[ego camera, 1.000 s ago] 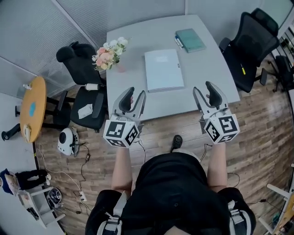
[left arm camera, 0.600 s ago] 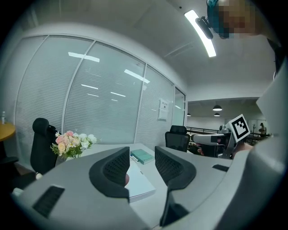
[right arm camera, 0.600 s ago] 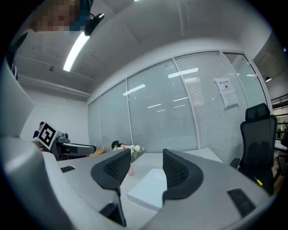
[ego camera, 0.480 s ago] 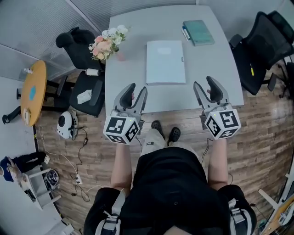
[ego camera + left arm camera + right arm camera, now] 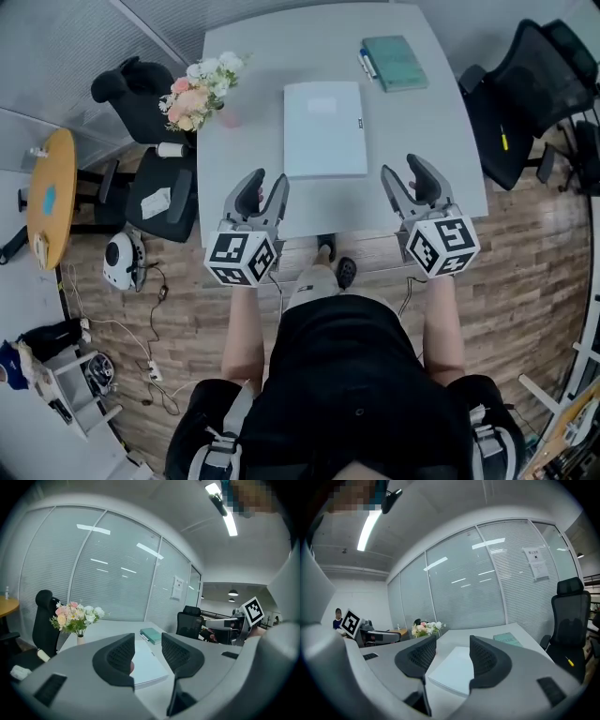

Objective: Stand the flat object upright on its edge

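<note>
One folder [image 5: 324, 128] lies flat on the grey table [image 5: 262, 56], about midway across it and nearer the person's side; it is a thin white rectangle with a smooth, plain cover; its long axis runs straight away from the person, and one short edge faces the table's near edge.

Two grippers hang over that near edge, one on each side of the folder, and neither touches it; the left gripper [image 5: 263, 184] has its jaws moderately apart with nothing between them; the right gripper [image 5: 403, 175] has its jaws wider, also empty; the pads [image 5: 119, 656] are black and finely ribbed, set in curved grey plastic.

One teal book [image 5: 394, 63], flat and rectangular, lies toward the far right corner, well apart from the folder; one pen [image 5: 366, 64] lies just beside the book's left edge; one bunch of pink and white flowers [image 5: 197, 91] stands at the table's left edge.

One black mesh chair [image 5: 520, 89] stands at the table's right; black chairs stand at its left, though I cannot count them; the floor [image 5: 525, 244] is wood plank.
</note>
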The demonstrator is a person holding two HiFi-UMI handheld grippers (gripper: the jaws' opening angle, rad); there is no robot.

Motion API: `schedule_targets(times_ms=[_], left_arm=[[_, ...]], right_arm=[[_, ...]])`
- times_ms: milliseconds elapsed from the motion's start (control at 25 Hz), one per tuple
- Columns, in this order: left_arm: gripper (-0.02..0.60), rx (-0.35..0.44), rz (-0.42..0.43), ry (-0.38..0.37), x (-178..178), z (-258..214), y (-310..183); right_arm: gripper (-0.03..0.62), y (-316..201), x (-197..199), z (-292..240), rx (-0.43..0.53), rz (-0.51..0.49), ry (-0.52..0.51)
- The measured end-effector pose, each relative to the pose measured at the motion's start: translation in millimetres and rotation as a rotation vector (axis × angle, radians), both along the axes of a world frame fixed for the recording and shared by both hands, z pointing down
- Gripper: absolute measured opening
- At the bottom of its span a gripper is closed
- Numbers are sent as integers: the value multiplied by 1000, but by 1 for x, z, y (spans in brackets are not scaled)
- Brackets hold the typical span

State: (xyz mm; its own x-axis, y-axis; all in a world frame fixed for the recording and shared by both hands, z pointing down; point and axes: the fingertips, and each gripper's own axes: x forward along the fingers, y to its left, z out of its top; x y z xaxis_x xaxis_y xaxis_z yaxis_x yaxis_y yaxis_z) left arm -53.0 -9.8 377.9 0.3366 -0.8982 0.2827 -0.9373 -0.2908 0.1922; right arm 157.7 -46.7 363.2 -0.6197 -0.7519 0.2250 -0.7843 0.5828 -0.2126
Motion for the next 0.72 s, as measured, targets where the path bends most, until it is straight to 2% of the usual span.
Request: schedule_targets(times_ms=[280,440,720], left_arm=[[176,-68,41,47,6,29,-69],[178,-93,59,52,0,41,-106],[193,-142,110,53,-14,62,-159]], right_arm=[[225,-48,-6,25,-80,24,44],[225,-81,-9,32,-115,52,23],[225,-122,-45,59,-180,67,19]])
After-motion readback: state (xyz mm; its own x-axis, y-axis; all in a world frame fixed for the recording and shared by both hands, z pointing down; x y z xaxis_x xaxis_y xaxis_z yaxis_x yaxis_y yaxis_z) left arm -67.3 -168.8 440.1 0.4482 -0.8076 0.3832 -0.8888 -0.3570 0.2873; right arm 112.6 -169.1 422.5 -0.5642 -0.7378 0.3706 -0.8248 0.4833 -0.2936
